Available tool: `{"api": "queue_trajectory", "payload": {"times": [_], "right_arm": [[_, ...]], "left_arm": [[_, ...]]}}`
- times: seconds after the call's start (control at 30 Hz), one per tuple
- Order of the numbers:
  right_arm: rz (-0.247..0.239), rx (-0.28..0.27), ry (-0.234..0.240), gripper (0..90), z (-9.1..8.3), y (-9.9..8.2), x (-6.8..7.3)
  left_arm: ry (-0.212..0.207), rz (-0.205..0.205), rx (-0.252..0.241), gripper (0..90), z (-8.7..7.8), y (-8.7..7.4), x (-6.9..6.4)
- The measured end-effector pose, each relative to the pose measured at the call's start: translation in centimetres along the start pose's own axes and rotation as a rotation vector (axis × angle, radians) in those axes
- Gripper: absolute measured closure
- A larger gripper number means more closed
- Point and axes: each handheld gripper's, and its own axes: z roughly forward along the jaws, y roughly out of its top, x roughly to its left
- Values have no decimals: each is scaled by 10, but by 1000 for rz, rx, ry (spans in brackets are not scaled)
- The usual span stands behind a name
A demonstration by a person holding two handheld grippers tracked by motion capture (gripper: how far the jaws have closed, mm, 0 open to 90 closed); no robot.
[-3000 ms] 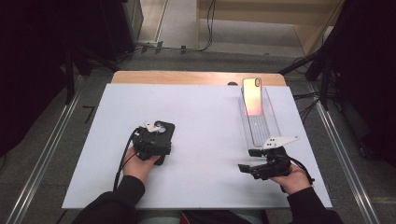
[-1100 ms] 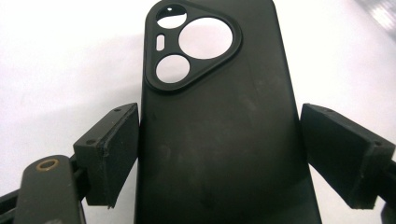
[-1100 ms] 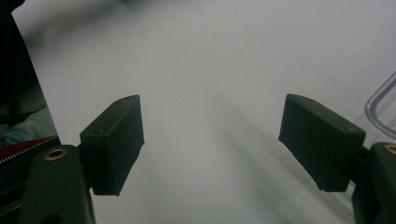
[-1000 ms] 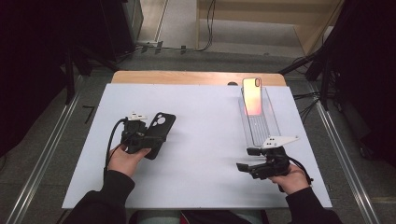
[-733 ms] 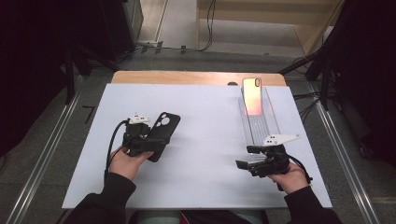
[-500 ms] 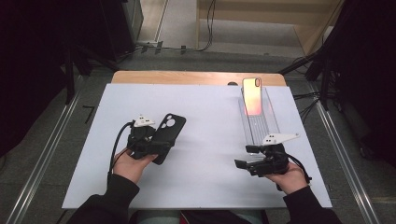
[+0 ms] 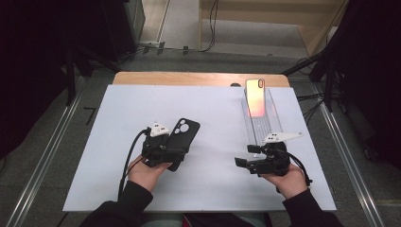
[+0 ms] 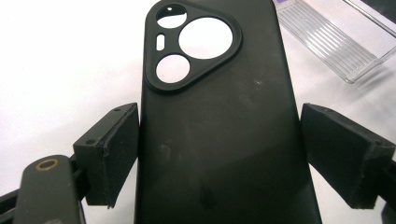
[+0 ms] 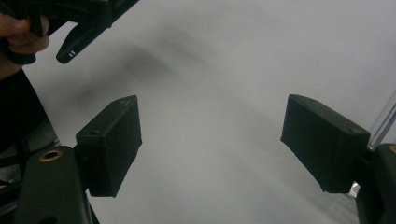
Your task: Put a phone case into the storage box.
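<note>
Black phone case [image 8: 219, 116] at the frame's lower left is gripped across its sides by the left gripper [image 7: 166, 150], while the right gripper [image 9: 219, 140] is held open, empty, so carrying toward the phone [image 7: 255, 97] seems next.

High view above table [image 7: 118, 189]; gripper views close, perhaps sharing its surface.

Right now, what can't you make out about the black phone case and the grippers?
- Black phone case: lower end cut off by the left gripper view's bottom edge.
- Left gripper: right pad's contact unclear; a thin gap shows.
- Phone in clear tray: details too small, high view.
</note>
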Motion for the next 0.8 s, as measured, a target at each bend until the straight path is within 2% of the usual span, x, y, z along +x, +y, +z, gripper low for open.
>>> {"api": "queue_trajectory", "payload": {"times": [0.17,0.37,0.6,0.73,0.8], "right_arm": [[19,-11,2,183,2,4,5],[41,-19,5,184,5,8,11],[59,-26,12,187,10,15,16],[68,-27,11,191,14,20,18],[74,-29,12,194,16,22,20]], "left_arm": [[18,5,-20,149,7,-7,-12],[34,32,-41,149,14,-14,-20],[42,19,-65,148,19,-20,-25],[29,8,-95,148,20,-23,-27],[35,11,-112,148,20,-24,-29]]}}
